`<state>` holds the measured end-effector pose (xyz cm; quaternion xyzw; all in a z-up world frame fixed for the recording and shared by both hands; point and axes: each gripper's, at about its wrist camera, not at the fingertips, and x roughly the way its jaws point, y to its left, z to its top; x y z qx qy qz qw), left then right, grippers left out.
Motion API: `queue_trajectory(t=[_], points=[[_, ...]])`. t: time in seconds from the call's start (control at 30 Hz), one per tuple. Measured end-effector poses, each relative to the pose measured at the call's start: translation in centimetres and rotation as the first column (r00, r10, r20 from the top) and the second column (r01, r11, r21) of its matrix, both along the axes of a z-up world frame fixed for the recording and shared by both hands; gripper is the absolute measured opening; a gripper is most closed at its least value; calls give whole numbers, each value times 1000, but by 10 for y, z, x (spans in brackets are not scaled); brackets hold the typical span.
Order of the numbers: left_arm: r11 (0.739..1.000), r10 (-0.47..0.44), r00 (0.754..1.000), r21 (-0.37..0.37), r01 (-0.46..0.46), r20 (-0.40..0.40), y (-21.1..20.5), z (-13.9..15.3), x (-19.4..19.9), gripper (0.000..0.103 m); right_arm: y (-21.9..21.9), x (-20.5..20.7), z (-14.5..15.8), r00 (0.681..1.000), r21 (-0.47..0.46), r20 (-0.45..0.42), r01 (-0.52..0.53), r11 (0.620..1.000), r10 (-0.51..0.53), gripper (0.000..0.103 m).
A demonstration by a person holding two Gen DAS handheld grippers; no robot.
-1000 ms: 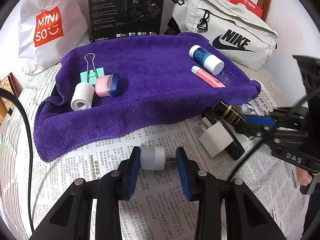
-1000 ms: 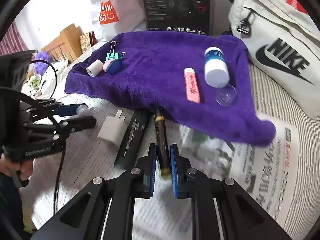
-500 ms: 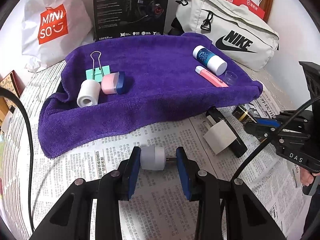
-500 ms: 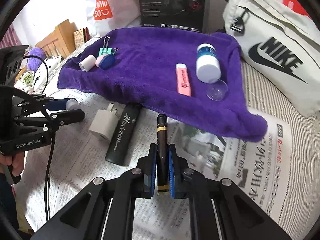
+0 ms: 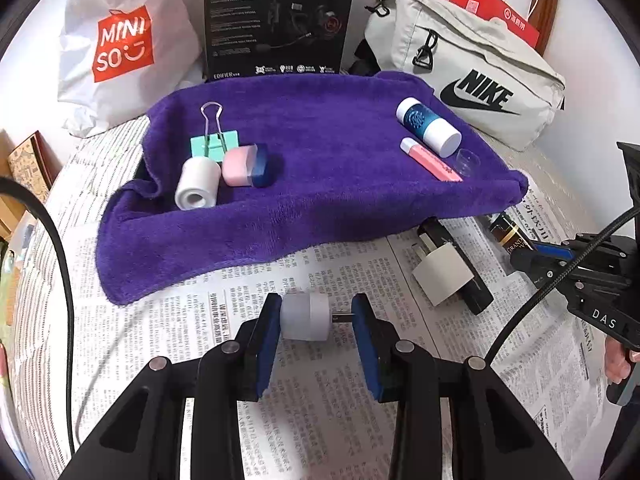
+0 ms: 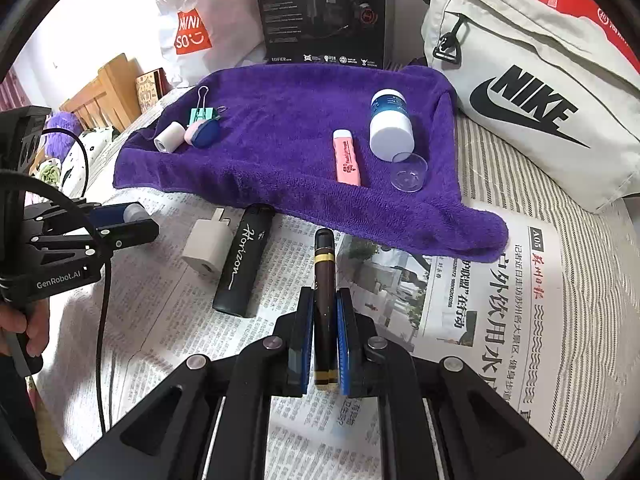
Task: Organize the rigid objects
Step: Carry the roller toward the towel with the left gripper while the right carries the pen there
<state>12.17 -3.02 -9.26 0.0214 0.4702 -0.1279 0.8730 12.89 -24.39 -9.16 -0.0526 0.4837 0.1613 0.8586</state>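
As we hold both tools over the newspaper point(image 6: 500, 320):
Left gripper point(image 5: 316, 316): we clamp a small white cylinder point(image 5: 305, 317), jaws partly apart.
Right gripper point(image 6: 324, 336): we pinch a dark pen point(image 6: 323, 280), jaws nearly together.
Ahead of fingers: purple towel point(image 5: 320, 160) edge; bare newspaper beneath.

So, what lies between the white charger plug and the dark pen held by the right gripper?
In the right wrist view, a black tube lettered "Horizon" lies on the newspaper between the white charger plug and the dark pen.
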Motion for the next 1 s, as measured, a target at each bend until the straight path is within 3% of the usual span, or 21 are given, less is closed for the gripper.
queue_trajectory(t=[0.57,1.0], points=[[999,52,997,-12,-52,48,30,33,-2,34,5,8,37,999,36,47,18,999,-20,11],[998,66,996,-26,-65,59,35,53,27,34,14,38,53,999,51,47,3,999,-5,11]])
